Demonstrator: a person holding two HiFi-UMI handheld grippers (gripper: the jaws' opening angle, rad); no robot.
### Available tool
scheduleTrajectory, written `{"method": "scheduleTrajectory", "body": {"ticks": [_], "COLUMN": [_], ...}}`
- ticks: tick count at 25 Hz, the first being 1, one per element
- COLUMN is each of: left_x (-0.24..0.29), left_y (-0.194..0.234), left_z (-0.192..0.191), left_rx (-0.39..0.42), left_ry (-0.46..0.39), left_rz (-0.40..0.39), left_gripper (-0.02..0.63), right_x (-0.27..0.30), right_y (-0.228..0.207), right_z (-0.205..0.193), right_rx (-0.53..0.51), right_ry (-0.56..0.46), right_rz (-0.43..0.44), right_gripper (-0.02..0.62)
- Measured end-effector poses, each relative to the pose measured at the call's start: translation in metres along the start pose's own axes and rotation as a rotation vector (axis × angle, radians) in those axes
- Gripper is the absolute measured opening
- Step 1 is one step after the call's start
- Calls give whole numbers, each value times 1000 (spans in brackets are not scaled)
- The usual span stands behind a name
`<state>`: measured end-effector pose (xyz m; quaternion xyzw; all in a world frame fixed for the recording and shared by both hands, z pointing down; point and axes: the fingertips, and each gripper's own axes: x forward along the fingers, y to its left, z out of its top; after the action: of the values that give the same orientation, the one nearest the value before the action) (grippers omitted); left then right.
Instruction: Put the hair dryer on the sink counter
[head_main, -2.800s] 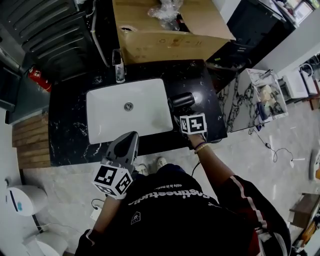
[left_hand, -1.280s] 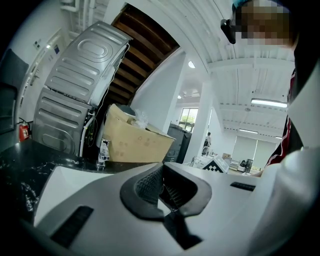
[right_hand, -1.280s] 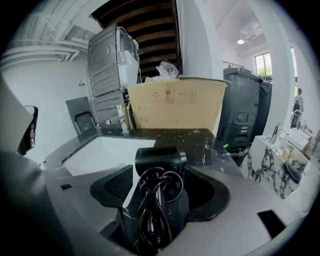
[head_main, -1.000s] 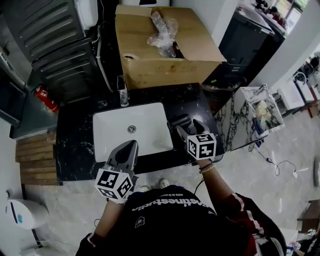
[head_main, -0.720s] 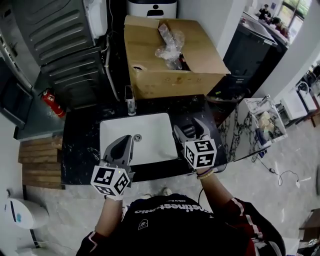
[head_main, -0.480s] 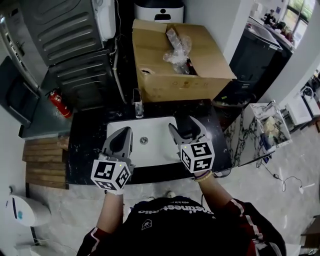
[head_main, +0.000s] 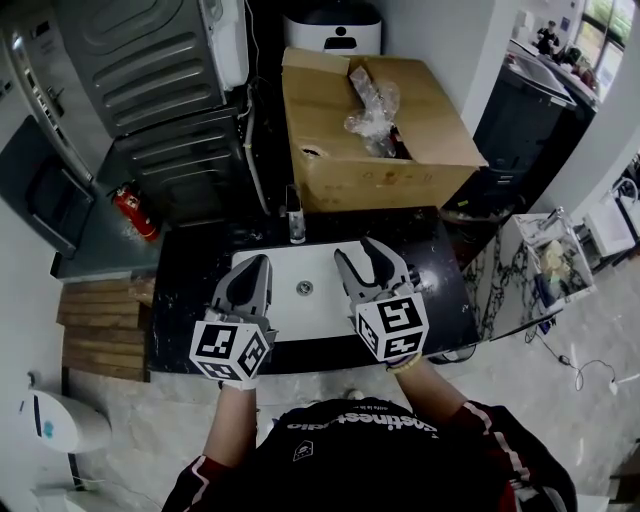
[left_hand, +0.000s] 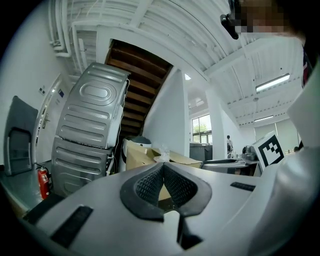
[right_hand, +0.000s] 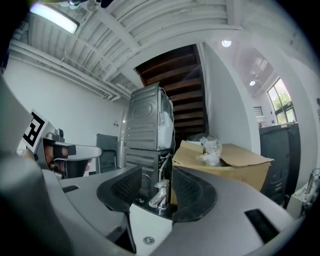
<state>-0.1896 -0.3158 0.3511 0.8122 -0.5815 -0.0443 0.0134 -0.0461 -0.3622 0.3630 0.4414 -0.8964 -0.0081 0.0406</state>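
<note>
Head view: left gripper (head_main: 254, 264) jaws together; right gripper (head_main: 354, 251) jaws spread, just closing, empty; box (head_main: 372, 175) behind sink (head_main: 306, 316).

Pale veined marble floor (head_main: 520, 400), white walls, and a ribbed white ceiling with a strip light (left_hand: 272, 82). Stacked grey ribbed metal units (head_main: 160, 70) stand beside an open cardboard box (head_main: 390, 185) (crumpled plastic inside), with a red fire extinguisher (head_main: 133, 210) nearby; a brown wooden staircase (left_hand: 140, 95) rises above, and a far window (left_hand: 201, 131) is daylit

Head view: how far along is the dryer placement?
Release looks done: right gripper is empty, jaws apart and just been closing, with only the faucet seen beyond them. The left gripper is shut and empty. In hand: nothing. Left: confirm the hair dryer, which I can't make out on the black counter.
</note>
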Motion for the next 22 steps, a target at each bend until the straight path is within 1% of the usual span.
{"method": "scheduleTrajectory", "body": {"ticks": [8,10,12,18,22], "left_x": [2,4,6,9,9], "left_y": [-2,-3,-4,-7,-10], "left_z": [1,2,3,1,-1], "left_rx": [0,0,-1,-1,1], "left_ry": [-4,-4,-5,-1,3], "left_rz": [-17,-21,-25,-36,-42], "left_gripper": [15,15,15,15,15], "right_x": [1,1,2,4,4], "right_y": [19,21,22,24,26], "right_z": [9,9,10,10,7], "right_rx": [-3,-8,-13,-11,-16], "right_ry": [-15,-14,-14,-15,-9], "right_rz": [37,43,45,59,68], "right_gripper": [151,110,84,49,41]}}
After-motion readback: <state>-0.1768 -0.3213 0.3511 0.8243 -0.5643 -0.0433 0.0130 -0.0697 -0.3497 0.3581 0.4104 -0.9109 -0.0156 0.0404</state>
